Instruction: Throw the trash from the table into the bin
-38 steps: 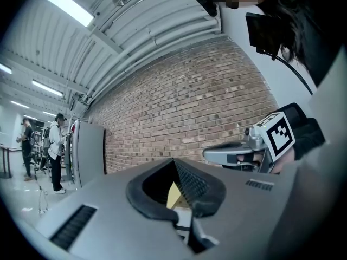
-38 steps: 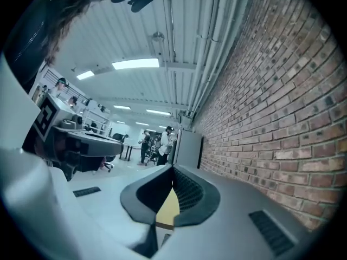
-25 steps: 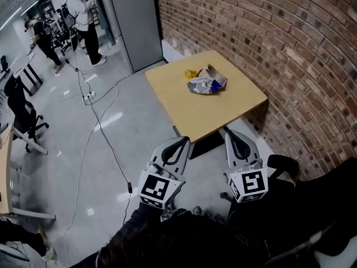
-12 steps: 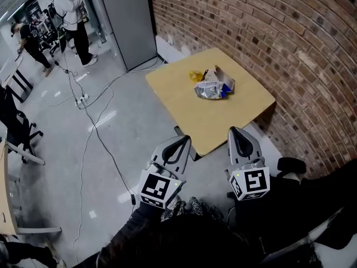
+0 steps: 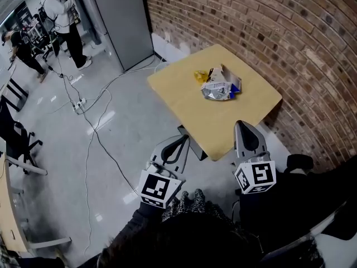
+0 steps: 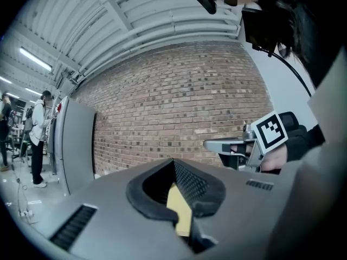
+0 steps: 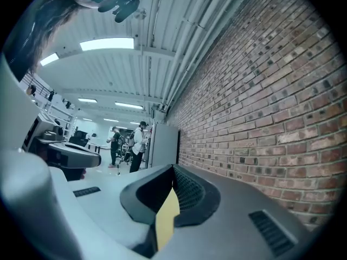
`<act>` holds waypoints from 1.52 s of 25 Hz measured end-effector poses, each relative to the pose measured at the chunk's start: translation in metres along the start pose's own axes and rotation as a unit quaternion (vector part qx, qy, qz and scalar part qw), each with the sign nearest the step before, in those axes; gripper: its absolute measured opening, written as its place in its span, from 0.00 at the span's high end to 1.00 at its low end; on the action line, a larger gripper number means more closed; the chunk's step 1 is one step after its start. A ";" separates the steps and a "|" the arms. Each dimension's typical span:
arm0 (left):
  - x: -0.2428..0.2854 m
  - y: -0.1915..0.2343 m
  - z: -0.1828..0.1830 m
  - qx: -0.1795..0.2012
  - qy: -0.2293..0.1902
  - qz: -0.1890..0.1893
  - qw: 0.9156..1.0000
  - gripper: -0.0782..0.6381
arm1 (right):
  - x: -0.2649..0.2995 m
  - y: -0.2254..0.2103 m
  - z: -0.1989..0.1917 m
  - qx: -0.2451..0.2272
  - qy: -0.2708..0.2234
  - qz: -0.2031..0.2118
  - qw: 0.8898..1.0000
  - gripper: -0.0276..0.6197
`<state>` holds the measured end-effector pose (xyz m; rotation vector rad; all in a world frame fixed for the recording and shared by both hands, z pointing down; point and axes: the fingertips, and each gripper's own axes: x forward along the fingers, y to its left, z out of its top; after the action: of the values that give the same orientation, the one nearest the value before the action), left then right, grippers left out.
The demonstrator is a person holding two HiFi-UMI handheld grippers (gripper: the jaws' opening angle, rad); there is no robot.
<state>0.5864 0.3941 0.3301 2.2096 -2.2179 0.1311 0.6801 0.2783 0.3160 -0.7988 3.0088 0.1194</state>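
Observation:
A crumpled silver and blue snack bag (image 5: 221,88) lies on the square wooden table (image 5: 189,102), with a small yellow wrapper (image 5: 201,76) just beyond it. Both grippers are held level and side by side, pointing at the table. My left gripper (image 5: 179,140) (image 6: 174,164) is shut and empty, over the floor just short of the table's near corner. My right gripper (image 5: 244,126) (image 7: 173,172) is also shut and empty, its tip at the table's near edge. Each gripper view shows only a yellow sliver of table behind its jaws. No bin is in view.
A brick wall (image 5: 279,32) runs along the table's far side. A grey cabinet (image 5: 120,15) stands beyond the table. Cables (image 5: 92,124) trail over the floor at left. People (image 5: 56,13) stand at the back left, and an office chair (image 5: 17,138) is at the left edge.
Both grippers have moved forward toward the table, still shut. The table and trash sit nearer to them, and the right tip now reaches the near edge.

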 end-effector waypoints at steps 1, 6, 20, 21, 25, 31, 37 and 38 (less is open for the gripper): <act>0.000 0.005 -0.001 0.001 0.001 -0.002 1.000 0.88 | 0.004 0.001 -0.002 -0.001 0.004 -0.003 1.000 0.94; 0.001 0.030 -0.006 -0.012 -0.001 0.004 1.000 0.88 | 0.023 0.004 -0.007 -0.010 0.016 -0.017 1.000 0.94; 0.063 0.071 -0.026 -0.015 0.020 -0.004 1.000 0.88 | 0.078 -0.030 -0.035 -0.013 0.054 -0.023 0.998 0.94; 0.070 0.078 -0.025 -0.013 0.020 0.000 1.000 0.88 | 0.086 -0.037 -0.037 -0.015 0.056 -0.023 0.998 0.94; 0.106 0.107 -0.017 -0.004 0.016 0.012 1.000 0.88 | 0.121 -0.058 -0.038 -0.009 0.051 -0.018 0.999 0.94; 0.152 0.131 -0.019 -0.006 0.028 0.007 1.000 0.88 | 0.162 -0.081 -0.049 0.004 0.059 -0.015 0.998 0.94; 0.182 0.150 -0.018 -0.008 0.028 0.003 1.000 0.88 | 0.193 -0.099 -0.055 0.014 0.062 -0.019 0.998 0.94; 0.185 0.154 -0.019 -0.009 0.028 0.002 1.000 0.88 | 0.196 -0.100 -0.056 0.013 0.064 -0.022 0.998 0.94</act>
<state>0.4303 0.2107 0.3524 2.1653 -2.1860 0.1705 0.5589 0.0906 0.3565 -0.9017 3.1020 0.0285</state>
